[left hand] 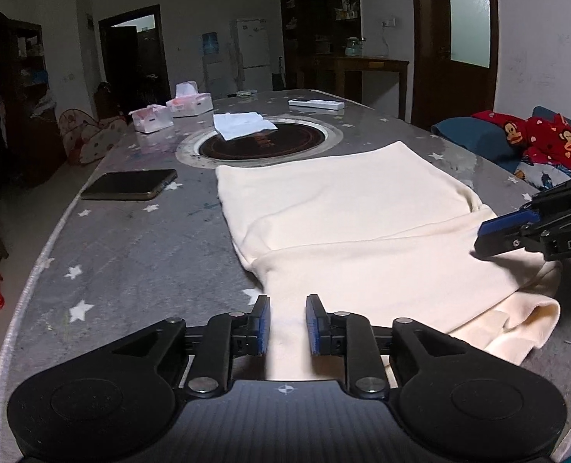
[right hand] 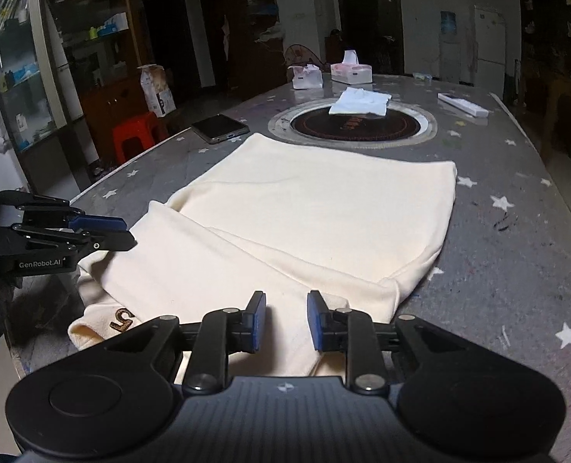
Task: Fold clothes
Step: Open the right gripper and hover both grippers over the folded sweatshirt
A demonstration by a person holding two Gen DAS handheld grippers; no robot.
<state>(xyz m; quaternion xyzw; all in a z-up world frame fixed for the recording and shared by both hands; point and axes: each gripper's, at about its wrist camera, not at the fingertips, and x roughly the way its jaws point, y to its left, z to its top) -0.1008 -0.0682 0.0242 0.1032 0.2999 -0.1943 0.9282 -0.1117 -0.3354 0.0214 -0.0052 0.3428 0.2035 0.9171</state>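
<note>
Left wrist view: garment (left hand: 347, 212) lies part-folded on the bench (left hand: 131, 239), sides turned in; both grippers' fingers (left hand: 263, 324) (right hand: 257, 322) gape empty over its near edge.

"GenRobot.AI" in white on left gripper (right hand: 104, 231) body, "DAS" cut off on right gripper (left hand: 497, 233) body, brown "5"-like mark on cream garment (right hand: 285, 223) near edge

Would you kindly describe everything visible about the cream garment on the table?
The cream garment is a soft, knit-looking top, partly folded, lying flat on the grey star-patterned tablecloth. Its far part forms a smooth rectangle reaching toward the round dark inset; sleeve-like flaps fold across the near part. A brown embroidered mark shows at the near edge. The open left gripper and open right gripper sit over its near edge, neither clamping it.
</note>
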